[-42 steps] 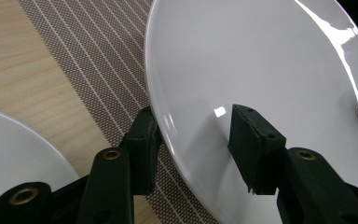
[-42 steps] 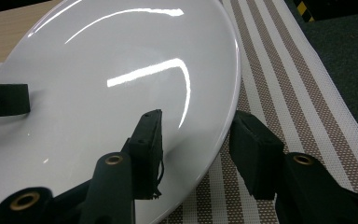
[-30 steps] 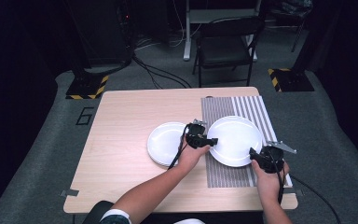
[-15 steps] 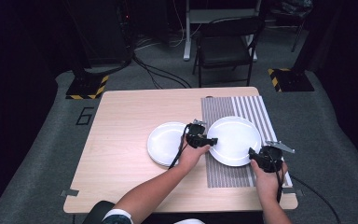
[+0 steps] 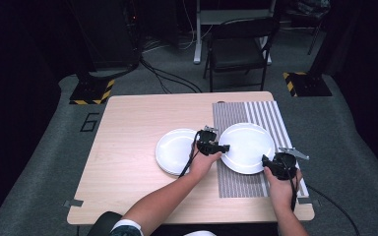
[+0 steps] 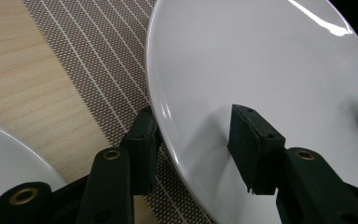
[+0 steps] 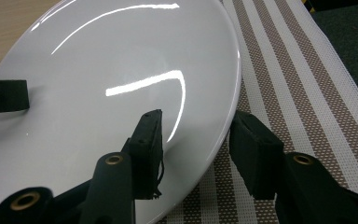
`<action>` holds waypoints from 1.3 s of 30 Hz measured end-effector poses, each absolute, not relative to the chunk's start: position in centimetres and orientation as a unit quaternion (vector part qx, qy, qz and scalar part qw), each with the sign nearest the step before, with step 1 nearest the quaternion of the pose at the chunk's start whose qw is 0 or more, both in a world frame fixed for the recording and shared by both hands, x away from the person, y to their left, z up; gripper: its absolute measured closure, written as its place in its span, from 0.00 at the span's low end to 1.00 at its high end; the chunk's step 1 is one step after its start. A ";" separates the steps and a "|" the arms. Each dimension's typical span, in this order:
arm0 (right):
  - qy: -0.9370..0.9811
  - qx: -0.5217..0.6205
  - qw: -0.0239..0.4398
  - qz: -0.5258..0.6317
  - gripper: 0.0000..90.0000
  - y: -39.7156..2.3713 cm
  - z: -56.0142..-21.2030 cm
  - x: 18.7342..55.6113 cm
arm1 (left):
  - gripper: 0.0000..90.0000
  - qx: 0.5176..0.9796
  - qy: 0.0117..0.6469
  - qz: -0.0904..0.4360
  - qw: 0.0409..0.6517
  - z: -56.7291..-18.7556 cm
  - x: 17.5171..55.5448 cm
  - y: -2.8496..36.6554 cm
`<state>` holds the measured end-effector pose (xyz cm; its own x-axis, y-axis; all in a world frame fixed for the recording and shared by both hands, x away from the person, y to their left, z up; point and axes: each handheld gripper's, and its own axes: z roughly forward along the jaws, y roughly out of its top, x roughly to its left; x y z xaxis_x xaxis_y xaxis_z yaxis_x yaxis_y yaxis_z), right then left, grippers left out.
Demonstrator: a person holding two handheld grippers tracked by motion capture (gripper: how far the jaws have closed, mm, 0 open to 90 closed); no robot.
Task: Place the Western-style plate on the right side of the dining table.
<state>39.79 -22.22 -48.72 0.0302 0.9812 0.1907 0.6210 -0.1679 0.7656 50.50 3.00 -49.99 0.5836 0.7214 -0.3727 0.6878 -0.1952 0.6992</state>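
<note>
Glazed white ceramic, glossy and hard: large plate (image 5: 246,147) lying right of centre in the high view, resting on the striped woven placemat (image 5: 270,115), which is covering the right part of the light wooden table (image 5: 128,123). Likely handling as stiff, fairly heavy, slick under the pads and breakable if dropped, so gripping at the thin rim on two opposite edges and keeping it level looks wisest. Being round, offering no long axis; facing upward, seemingly tilting slightly in both gripper views. Left gripper (image 6: 193,149) straddling the plate's left rim, one pad over the face and one beneath, jaws closing on the edge. Right gripper (image 7: 200,144) pinching the lower-right rim the same way, jaws narrowing onto it. Smaller white plate (image 5: 176,151) sitting just left, on bare wood, edges nearly touching. Dark folding chair (image 5: 238,49) standing beyond, upper centre.
</note>
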 end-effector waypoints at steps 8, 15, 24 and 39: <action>0.590 0.676 0.251 0.361 0.60 -22.6 -48.8 40.0 | 0.60 0.771 0.456 0.018 0.444 -50.0 50.8 2.5; 0.589 0.678 0.252 0.361 0.60 -23.0 -48.9 40.1 | 0.60 0.768 0.460 0.013 0.446 -50.1 51.0 2.0; 0.585 0.680 0.255 0.361 0.61 -23.7 -49.2 40.3 | 0.60 0.769 0.455 0.014 0.448 -50.1 51.3 1.3; 0.581 0.684 0.258 0.357 0.61 -24.0 -49.7 41.4 | 0.60 0.768 0.458 0.014 0.447 -50.5 52.3 0.7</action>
<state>41.37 -24.04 -49.67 0.0692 0.9796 0.1889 0.6117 -0.1913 0.7676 52.31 0.74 -50.53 0.5800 0.7164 -0.3877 0.6906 -0.1799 0.7005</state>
